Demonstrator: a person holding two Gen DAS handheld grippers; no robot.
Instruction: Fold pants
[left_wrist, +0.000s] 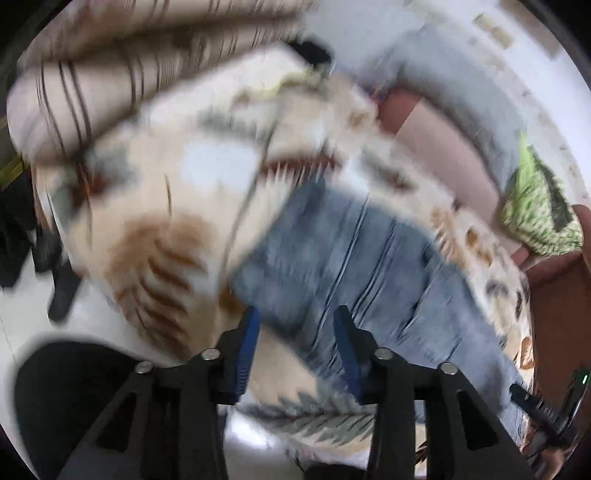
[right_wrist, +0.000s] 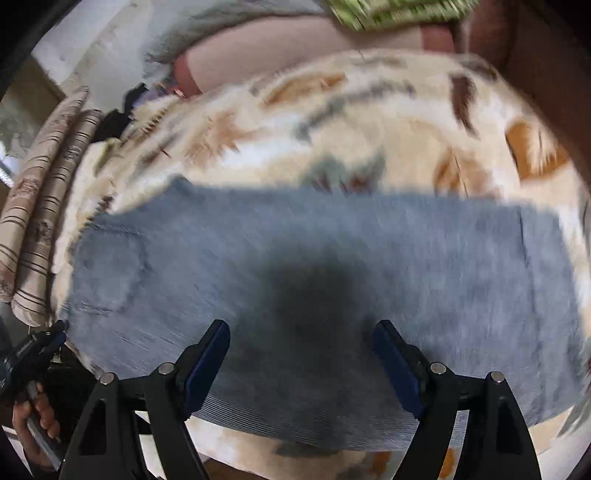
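The pants (right_wrist: 314, 266), blue denim, lie flat as a long folded band across the leaf-patterned blanket (right_wrist: 369, 122); a back pocket shows toward the striped cushion (right_wrist: 40, 206). The right gripper (right_wrist: 301, 354) hangs above the near edge with its jaws spread wide and nothing between them; its dark shadow falls on the cloth. The left gripper (left_wrist: 295, 332) stands part-open over one end of the denim, empty as far as the blur allows. Judging from this, a fold has been laid and the next needs fresh grips; each gripper would do well to pinch both layers at an end corner, lift together, and carry the end over evenly so edges line up.
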